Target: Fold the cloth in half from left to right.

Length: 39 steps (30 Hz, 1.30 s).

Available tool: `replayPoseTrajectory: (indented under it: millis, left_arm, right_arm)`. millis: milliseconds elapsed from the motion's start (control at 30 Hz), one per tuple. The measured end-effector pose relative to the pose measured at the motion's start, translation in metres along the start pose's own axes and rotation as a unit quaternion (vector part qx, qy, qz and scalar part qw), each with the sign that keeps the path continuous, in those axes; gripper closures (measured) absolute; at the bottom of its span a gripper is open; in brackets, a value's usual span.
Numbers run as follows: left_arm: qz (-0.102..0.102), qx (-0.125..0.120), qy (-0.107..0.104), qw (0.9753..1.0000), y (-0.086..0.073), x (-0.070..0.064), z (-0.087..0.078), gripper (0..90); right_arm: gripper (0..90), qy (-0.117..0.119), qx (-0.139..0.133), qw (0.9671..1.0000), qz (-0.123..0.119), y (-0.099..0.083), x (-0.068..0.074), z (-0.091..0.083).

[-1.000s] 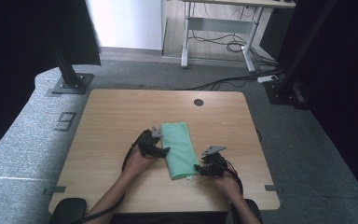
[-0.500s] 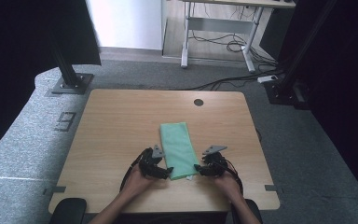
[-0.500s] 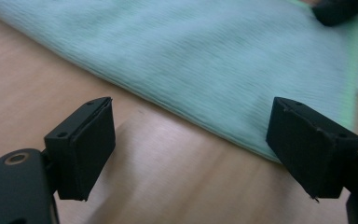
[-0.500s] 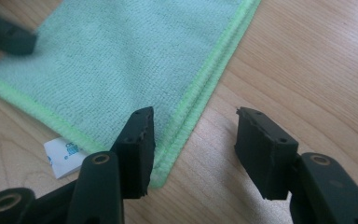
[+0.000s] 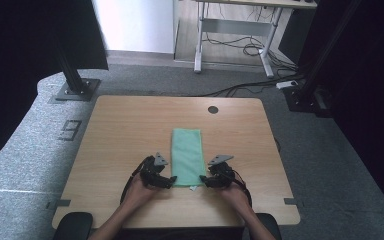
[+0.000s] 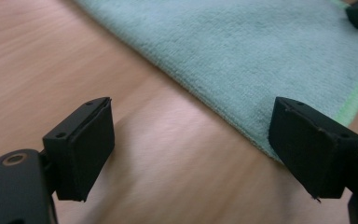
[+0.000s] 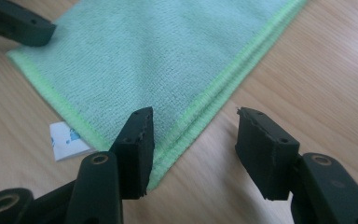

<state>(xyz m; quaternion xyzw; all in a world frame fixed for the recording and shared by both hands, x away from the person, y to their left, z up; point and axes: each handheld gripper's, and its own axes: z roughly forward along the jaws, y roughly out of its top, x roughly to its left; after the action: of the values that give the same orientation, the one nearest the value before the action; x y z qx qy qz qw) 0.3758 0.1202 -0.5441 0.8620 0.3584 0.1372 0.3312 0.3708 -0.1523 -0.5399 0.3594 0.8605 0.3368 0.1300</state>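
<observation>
Nearest the table's (image 5: 130,125) front edge, both grippers sit at the near corners of the folded green cloth (image 5: 187,155), which lies lengthwise at mid-table. The left gripper (image 6: 191,149) has its jaws spread wide astride the long edge; the right gripper (image 7: 191,149) is also spread, straddling the stitched corner beside the white label (image 7: 67,140). Closing now, either might catch just one layer, and the fold would slide apart.

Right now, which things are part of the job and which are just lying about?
In the job:
- green cloth, folded, flat on the table
- left gripper, open at its near left corner
- right gripper, open at its near right corner

Lying about:
- desk behind
- cables on the floor
</observation>
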Motion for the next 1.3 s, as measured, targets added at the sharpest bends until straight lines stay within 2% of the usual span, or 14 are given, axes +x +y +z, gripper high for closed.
replayPoseTrajectory:
  millis: [167,333,533,667,767,967,1167,1300]
  left_arm:
    - [-0.005,0.004,0.016,0.9999,0.001,0.019,-0.001,14.4]
    - [-0.01,0.001,0.023,0.9997,0.004,0.029,0.002,14.1]
    - [-0.026,-0.006,0.015,0.9995,0.005,0.038,0.007,13.8]
    - [-0.03,-0.012,0.015,0.9994,0.003,0.037,0.006,14.1]
    - [-0.024,-0.016,0.013,0.9995,0.004,0.034,0.003,14.4]
    - [-0.004,-0.039,-0.018,0.9991,0.009,0.019,-0.015,14.0]
    - [0.009,-0.031,-0.024,0.9992,0.0,0.014,-0.031,10.5]
    - [0.014,-0.019,-0.017,0.9996,-0.011,0.015,-0.039,6.6]
  right_arm:
    - [43.7,0.001,-0.004,1.0,-0.004,0.014,0.003,0.014]
    - [43.3,-0.006,-0.008,0.9999,-0.004,0.023,0.001,0.022]
    - [41.6,-0.008,-0.015,0.9998,0.005,0.027,-0.007,0.028]
    - [41.0,-0.005,-0.017,0.9998,0.007,0.026,-0.008,0.028]
    - [40.1,-0.011,-0.018,0.9998,-0.005,0.027,-0.006,0.027]
    - [32.7,-0.016,-0.027,0.9994,-0.011,0.026,-0.007,0.018]
    - [22.2,-0.015,-0.035,0.9992,-0.014,0.019,-0.009,-0.002]
    - [14.1,-0.019,-0.025,0.9993,-0.018,0.009,-0.01,-0.011]
